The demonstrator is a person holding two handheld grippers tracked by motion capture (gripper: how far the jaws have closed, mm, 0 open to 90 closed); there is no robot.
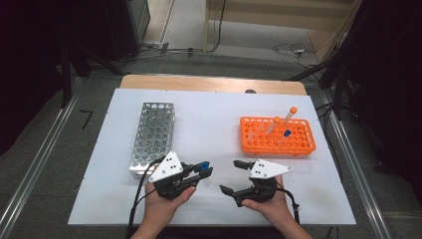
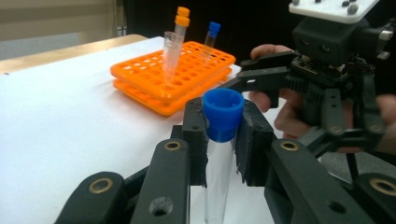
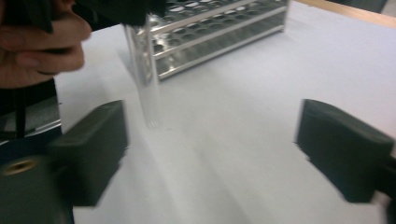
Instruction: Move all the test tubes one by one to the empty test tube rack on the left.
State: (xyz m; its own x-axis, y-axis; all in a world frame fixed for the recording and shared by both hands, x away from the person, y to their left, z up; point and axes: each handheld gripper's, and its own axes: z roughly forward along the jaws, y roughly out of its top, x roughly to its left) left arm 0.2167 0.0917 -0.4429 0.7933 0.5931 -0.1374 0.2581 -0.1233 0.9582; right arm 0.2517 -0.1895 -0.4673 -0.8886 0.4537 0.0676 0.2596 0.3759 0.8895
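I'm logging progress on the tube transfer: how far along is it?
Done: nothing sits in the metal rack yet. In hand: the left gripper is shut on a blue-capped tube; the right gripper is open, holding nothing. Left: three tubes stand in the orange rack.

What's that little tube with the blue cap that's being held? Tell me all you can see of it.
The blue-capped tube is a slim, clear test tube that looks like plastic and appears empty, closed by a round blue cap. It stands roughly upright above the white table, clamped just under the cap between the pads of the left gripper.
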